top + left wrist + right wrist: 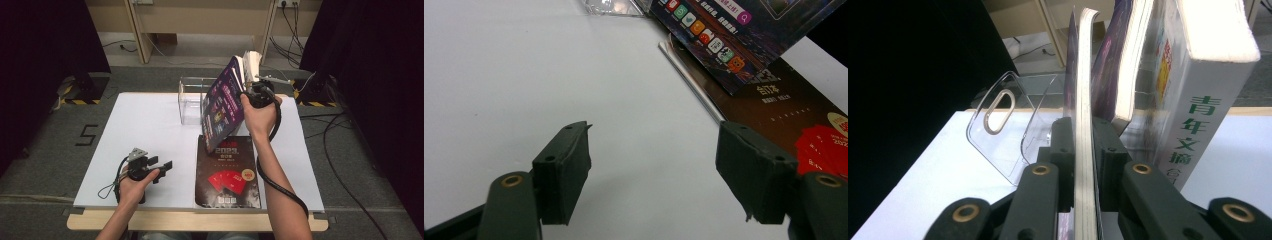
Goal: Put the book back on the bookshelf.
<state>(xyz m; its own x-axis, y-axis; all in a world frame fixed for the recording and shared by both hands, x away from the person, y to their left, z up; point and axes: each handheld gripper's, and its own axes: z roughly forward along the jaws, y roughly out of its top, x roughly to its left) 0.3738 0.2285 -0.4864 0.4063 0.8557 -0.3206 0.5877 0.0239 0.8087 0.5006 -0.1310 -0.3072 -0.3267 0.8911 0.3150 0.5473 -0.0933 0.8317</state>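
White tabletop: right gripper fingers clamped on purple book, lifted upright at 1 o'clock beside clear rack. Left gripper idle at 8, fingers wide, empty. Dark book flat at 6. Est: racking underway, both books left.

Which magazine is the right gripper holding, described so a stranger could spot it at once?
On the white table, look toward the far edge by the clear plastic stand. The right gripper clamps a thin purple magazine lifted on edge. Unlike the dark magazine lying flat near the front, it is raised and covered with small colourful icons.
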